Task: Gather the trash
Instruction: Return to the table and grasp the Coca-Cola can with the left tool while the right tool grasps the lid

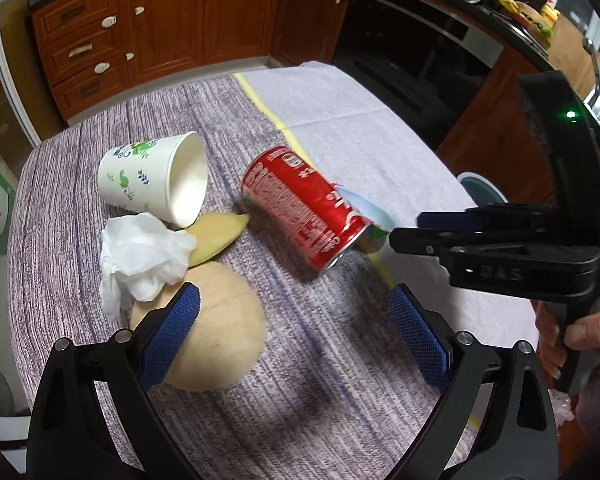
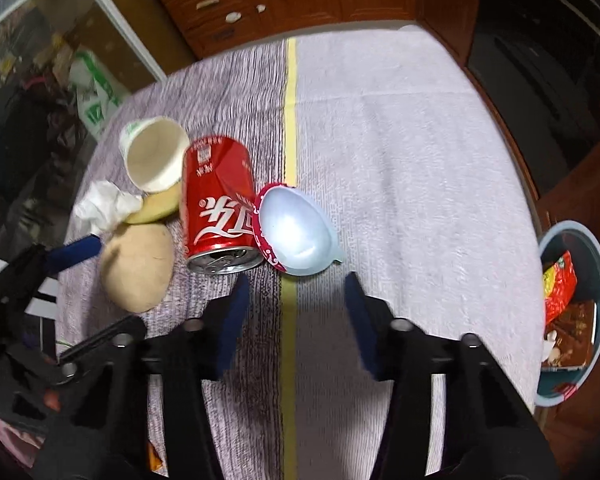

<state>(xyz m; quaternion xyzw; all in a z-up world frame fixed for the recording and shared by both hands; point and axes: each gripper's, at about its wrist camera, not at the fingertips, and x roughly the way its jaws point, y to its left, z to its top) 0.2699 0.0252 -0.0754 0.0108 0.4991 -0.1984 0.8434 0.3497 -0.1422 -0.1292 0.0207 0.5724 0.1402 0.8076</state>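
Trash lies on the clothed table: a tipped paper cup [image 1: 156,180] [image 2: 154,156], a crumpled tissue [image 1: 140,256] [image 2: 104,204], a yellow peel [image 1: 216,236] [image 2: 156,206], a tan round rind [image 1: 220,332] [image 2: 138,268], a red can [image 1: 304,208] [image 2: 220,208] on its side and a pale blue plastic cup [image 1: 366,208] [image 2: 296,232] against it. My left gripper [image 1: 294,320] hovers open and empty, its left pad over the rind. My right gripper [image 2: 298,300] [image 1: 406,227] is open and empty, just short of the plastic cup.
A blue bin [image 2: 572,240] holding wrappers stands on the floor off the table's right edge. Wooden cabinets [image 1: 160,28] and a dark oven [image 1: 412,56] lie beyond the table. A yellow stripe [image 2: 290,120] runs down the cloth. A hand [image 1: 580,332] holds the right gripper's handle.
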